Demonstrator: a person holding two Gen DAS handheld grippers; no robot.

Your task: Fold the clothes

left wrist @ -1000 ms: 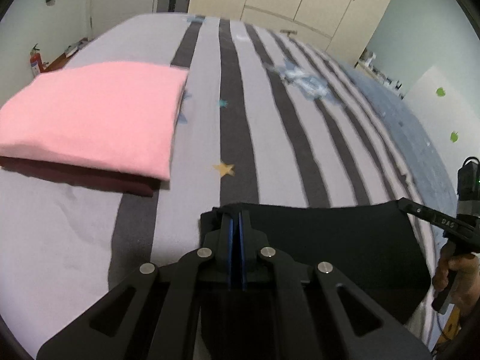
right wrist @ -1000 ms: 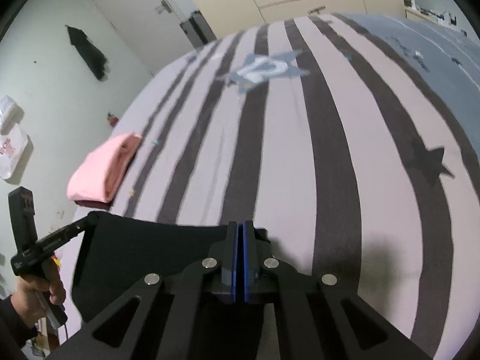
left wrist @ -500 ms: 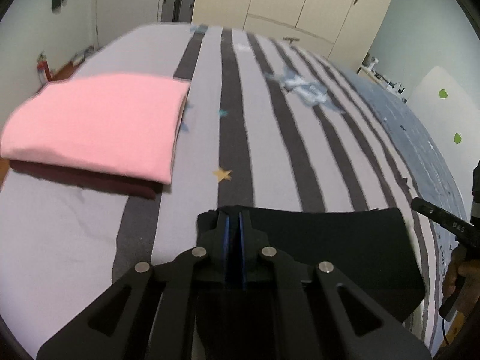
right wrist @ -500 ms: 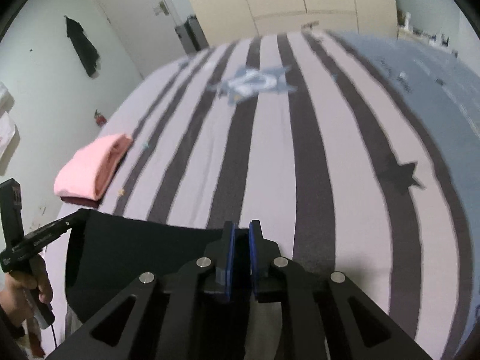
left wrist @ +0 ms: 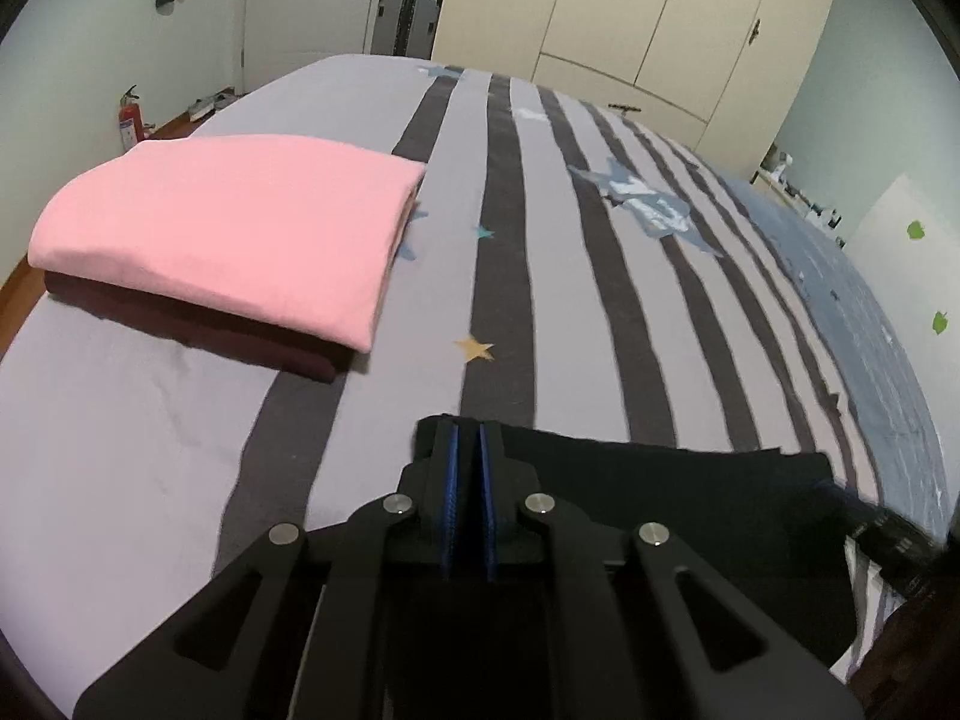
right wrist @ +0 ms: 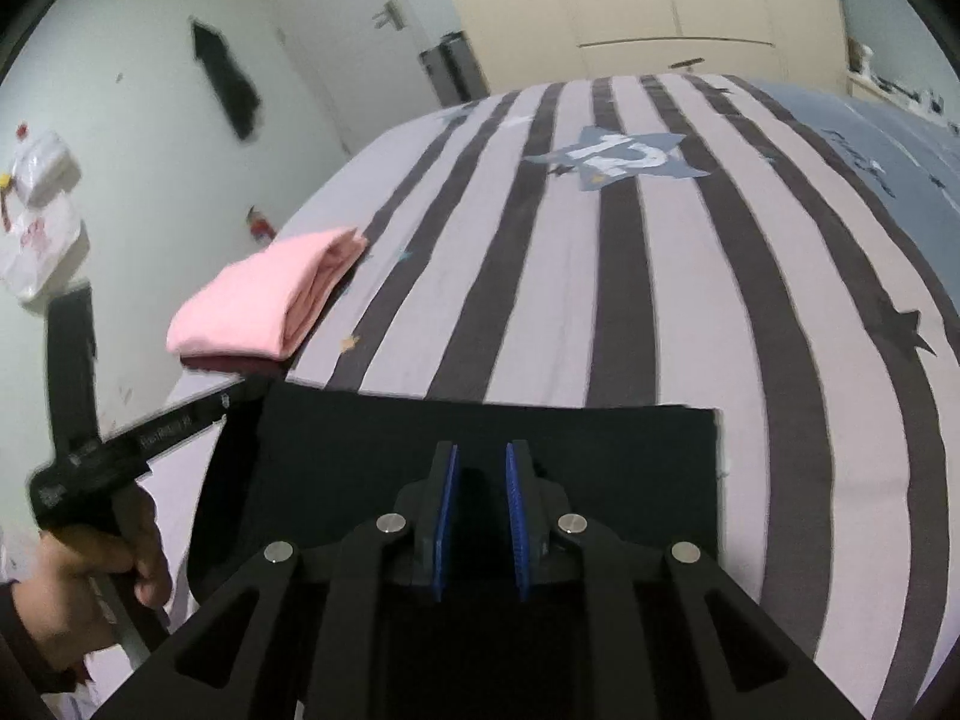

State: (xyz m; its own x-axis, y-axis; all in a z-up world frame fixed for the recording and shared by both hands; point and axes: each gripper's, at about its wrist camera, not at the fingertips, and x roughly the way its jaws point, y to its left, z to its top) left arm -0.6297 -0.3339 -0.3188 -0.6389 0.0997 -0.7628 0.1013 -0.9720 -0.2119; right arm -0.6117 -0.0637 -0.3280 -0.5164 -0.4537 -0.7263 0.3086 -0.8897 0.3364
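Observation:
A folded black garment (left wrist: 660,498) lies flat at the near edge of the striped bed (left wrist: 540,252); it also shows in the right wrist view (right wrist: 480,444). My left gripper (left wrist: 468,444) sits over the garment's left corner, its blue pads slightly apart. My right gripper (right wrist: 480,468) is open above the garment, holding nothing. The left gripper (right wrist: 234,399) shows at the garment's left corner in the right wrist view.
A folded pink garment (left wrist: 228,234) rests on a dark maroon one (left wrist: 198,330) at the bed's left side, also visible in the right wrist view (right wrist: 270,300). Wardrobes (left wrist: 630,24) stand beyond the bed. A red fire extinguisher (left wrist: 129,120) stands by the left wall.
Both grippers were shut on the black garment's corners and lowered it onto the bed. The right gripper has opened wide; the left pads have parted slightly.

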